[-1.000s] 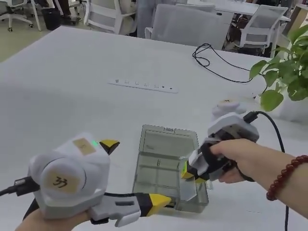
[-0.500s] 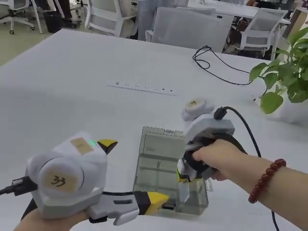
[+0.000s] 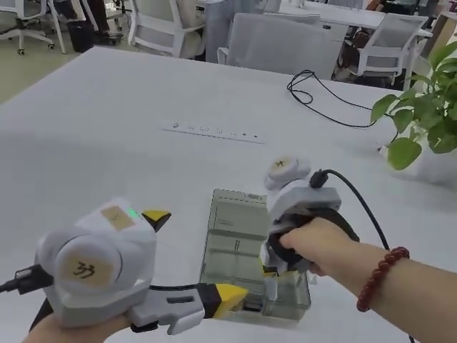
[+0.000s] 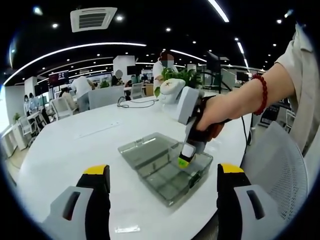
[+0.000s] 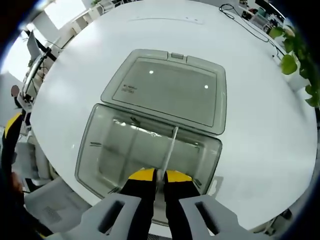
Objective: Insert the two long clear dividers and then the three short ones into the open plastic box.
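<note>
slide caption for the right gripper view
Right gripper shut on a clear divider, held edge-on at the open plastic box

Open smoky-clear plastic box (image 3: 228,261); hinged lid (image 3: 239,211) laid flat on its far side. One thin clear divider (image 5: 169,150) stands on edge in the base, right of centre, running near to far; near end pinched in the right gripper (image 5: 160,176).

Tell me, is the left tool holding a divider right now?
No, the left tool is open, its jaws wide apart with nothing between them.
</note>
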Tool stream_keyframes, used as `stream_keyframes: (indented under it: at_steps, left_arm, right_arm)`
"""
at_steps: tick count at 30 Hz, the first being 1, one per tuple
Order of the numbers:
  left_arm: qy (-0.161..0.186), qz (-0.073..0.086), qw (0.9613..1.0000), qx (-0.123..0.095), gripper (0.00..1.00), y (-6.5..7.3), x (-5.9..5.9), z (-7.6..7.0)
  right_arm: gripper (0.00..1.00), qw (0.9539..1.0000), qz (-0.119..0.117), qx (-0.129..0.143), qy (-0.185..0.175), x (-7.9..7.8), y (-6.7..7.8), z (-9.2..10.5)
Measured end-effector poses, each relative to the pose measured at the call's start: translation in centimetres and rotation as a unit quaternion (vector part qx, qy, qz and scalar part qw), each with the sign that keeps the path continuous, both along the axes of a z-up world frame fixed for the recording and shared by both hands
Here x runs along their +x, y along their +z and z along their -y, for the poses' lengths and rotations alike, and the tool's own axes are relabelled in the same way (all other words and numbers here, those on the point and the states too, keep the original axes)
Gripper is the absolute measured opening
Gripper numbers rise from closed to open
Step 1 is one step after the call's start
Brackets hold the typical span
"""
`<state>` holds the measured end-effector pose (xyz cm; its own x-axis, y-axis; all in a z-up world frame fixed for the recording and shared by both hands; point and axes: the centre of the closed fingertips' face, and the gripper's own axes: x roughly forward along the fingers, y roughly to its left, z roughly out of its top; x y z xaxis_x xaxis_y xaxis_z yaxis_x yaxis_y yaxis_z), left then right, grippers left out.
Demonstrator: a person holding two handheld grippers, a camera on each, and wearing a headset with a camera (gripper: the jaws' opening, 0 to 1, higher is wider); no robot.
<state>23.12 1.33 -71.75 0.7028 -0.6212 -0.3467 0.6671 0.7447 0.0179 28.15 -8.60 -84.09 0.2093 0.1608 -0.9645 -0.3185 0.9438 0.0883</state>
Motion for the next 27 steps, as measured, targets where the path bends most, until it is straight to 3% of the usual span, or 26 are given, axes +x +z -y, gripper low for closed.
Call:
stream_keyframes:
  at_steps: [8,15,17,19,20,22,24,27]
  left_arm:
    - [0.018,-0.007,0.9998,0.000,0.89,-0.2,0.0,-0.9]
    - [0.031,-0.011,0.9994,-0.009,0.88,0.2,0.2,-1.6]
    - [0.034,-0.012,0.9993,-0.007,0.88,0.2,0.3,-1.8]
    - [0.039,-0.012,0.9991,-0.006,0.88,0.3,0.4,-2.1]
    - [0.042,-0.013,0.9990,-0.005,0.88,0.4,0.5,-2.3]
    - [0.045,-0.015,0.9989,-0.004,0.88,0.4,0.6,-2.5]
    - [0.050,-0.017,0.9986,-0.004,0.88,0.4,0.7,-2.7]
    - [0.055,-0.020,0.9983,-0.008,0.87,0.6,0.9,-3.0]
  right_arm:
    - [0.07,0.9999,0.010,0.008,-0.007,0.1,0.0,0.0]
    - [0.12,0.9981,0.025,0.056,-0.002,0.3,0.0,-0.6]
    - [0.15,0.9952,0.050,0.084,0.007,0.8,0.3,-1.1]
    - [0.18,0.9935,0.061,0.097,-0.006,0.9,0.7,-0.9]
    - [0.19,0.9905,0.075,0.116,0.003,1.1,1.1,-1.3]
    - [0.23,0.9897,0.077,0.121,0.003,0.9,1.3,-1.2]
    - [0.27,0.9842,0.104,0.141,0.020,1.2,2.0,-1.6]
    - [0.31,0.9783,0.127,0.161,0.029,1.1,3.0,-1.7]
